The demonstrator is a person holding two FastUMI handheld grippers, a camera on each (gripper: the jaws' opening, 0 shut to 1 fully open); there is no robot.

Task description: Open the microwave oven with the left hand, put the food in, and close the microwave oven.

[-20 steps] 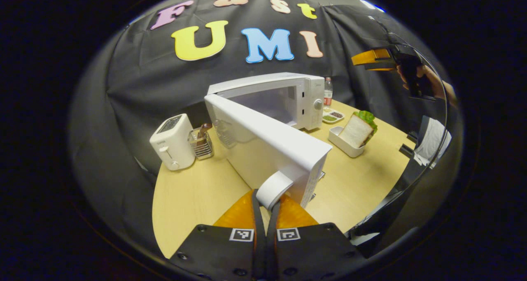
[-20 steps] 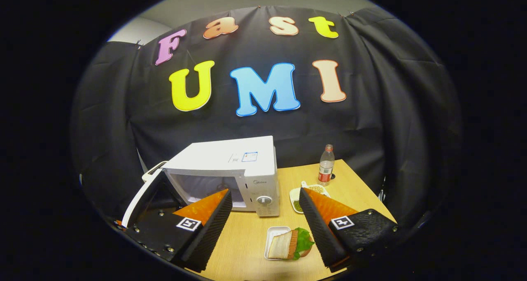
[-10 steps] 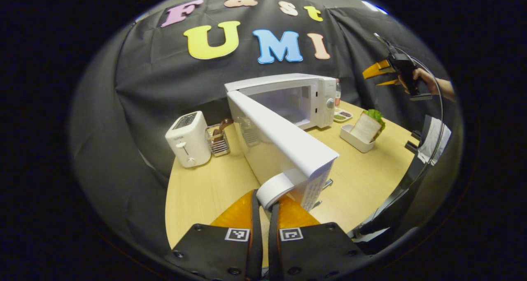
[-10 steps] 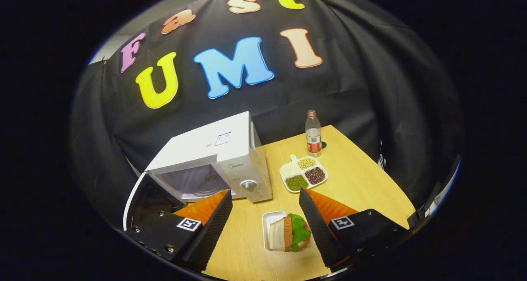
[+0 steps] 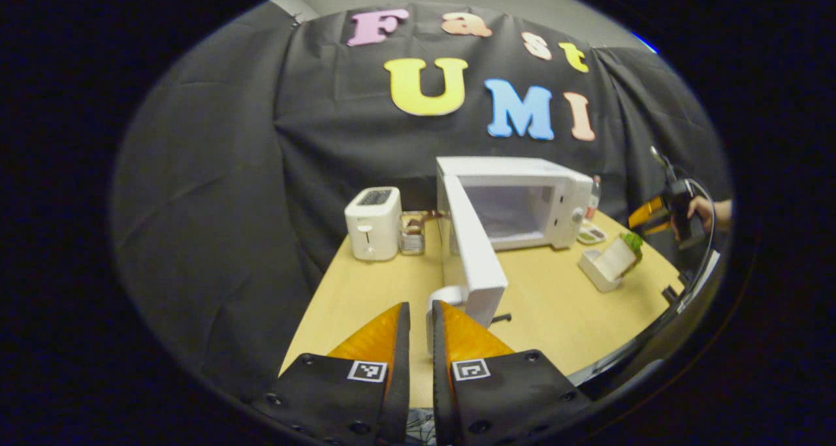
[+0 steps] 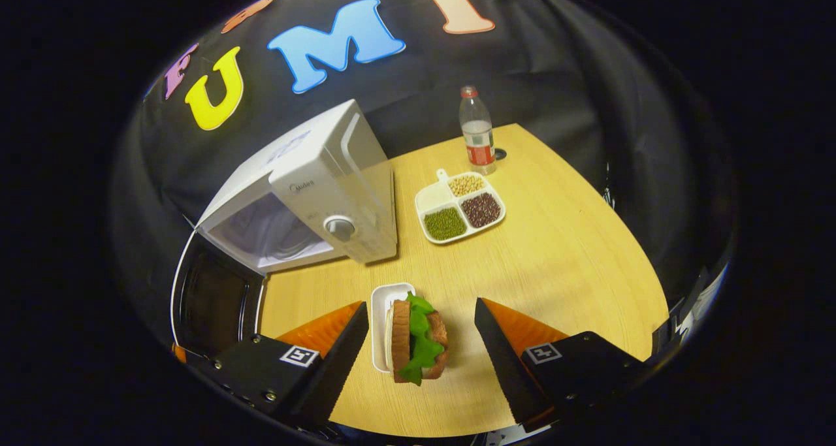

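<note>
While the microwave oven (image 6: pixel 307 198) door (image 5: pixel 473 250) stands open, the left gripper (image 5: pixel 421 322) is nearly closed, empty; the right gripper (image 6: pixel 421 332), wide open, hovers around the sandwich (image 6: pixel 415 338).

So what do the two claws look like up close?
The left claw and the right claw each have two wedge-shaped fingers on chunky black blocks dotted with screws. Every block wears a small square black-and-white marker. The right claw's fingers have ribbed inner faces. A thin dark cable loops by the hand holding it.
</note>
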